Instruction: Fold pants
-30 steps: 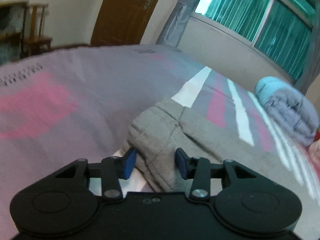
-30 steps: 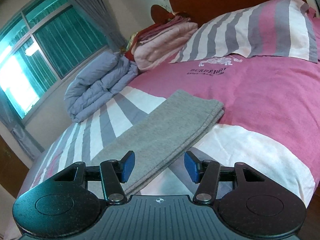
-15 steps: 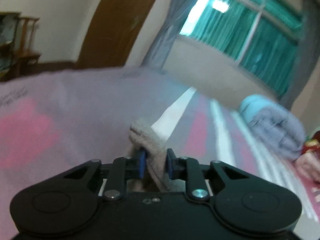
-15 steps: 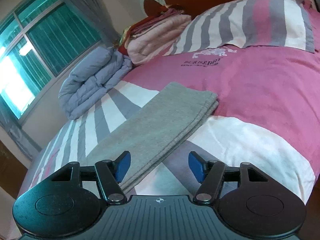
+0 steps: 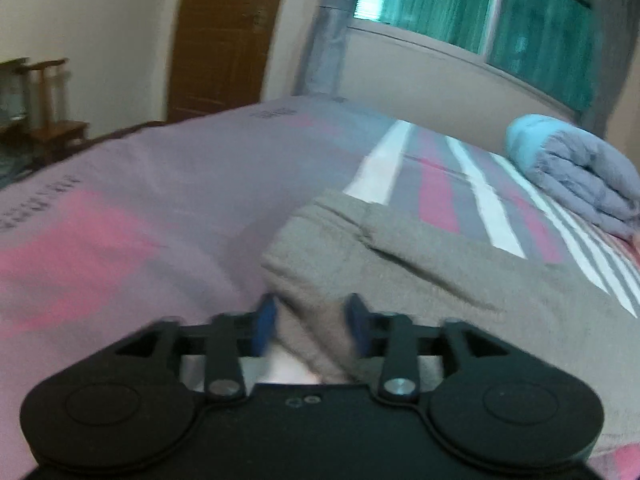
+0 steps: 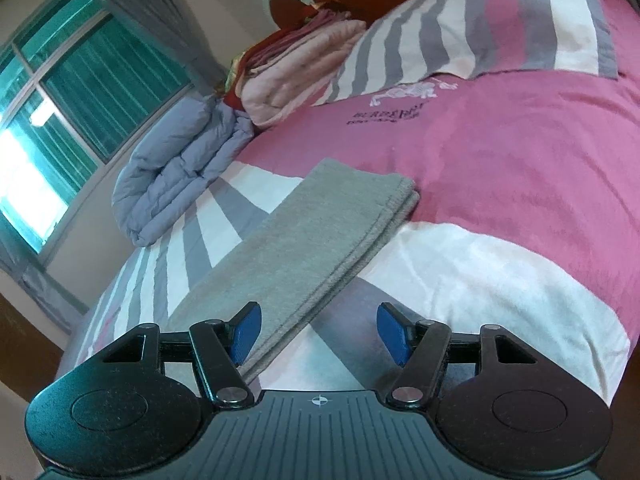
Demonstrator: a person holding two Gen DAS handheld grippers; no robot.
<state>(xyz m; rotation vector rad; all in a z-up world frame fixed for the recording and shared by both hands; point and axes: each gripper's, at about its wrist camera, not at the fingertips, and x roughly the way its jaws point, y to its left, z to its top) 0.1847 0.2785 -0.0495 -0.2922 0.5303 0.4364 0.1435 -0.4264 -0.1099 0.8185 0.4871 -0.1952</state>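
Grey pants [image 6: 312, 240] lie folded lengthwise in a long strip across the striped bedspread [image 6: 500, 184]. In the left wrist view the waistband end of the pants [image 5: 400, 264] lies flat on the bed. My left gripper [image 5: 310, 318] is open, its blue pads on either side of the pants' near corner. My right gripper [image 6: 318, 332] is open and empty, just above the near edge of the strip, with the left pad over the cloth.
A rolled lilac-blue duvet [image 6: 176, 176] lies by the window side; it also shows in the left wrist view [image 5: 576, 176]. Folded pink blankets [image 6: 296, 64] and a striped pillow [image 6: 480, 28] sit at the headboard. A brown door [image 5: 228, 36] and wooden chair [image 5: 52, 108] stand beyond the bed.
My left gripper closed on the waistband corner and lifted it, then opened again; the corner now lies flat between the pads. My right gripper opened a little wider and shifted slightly.
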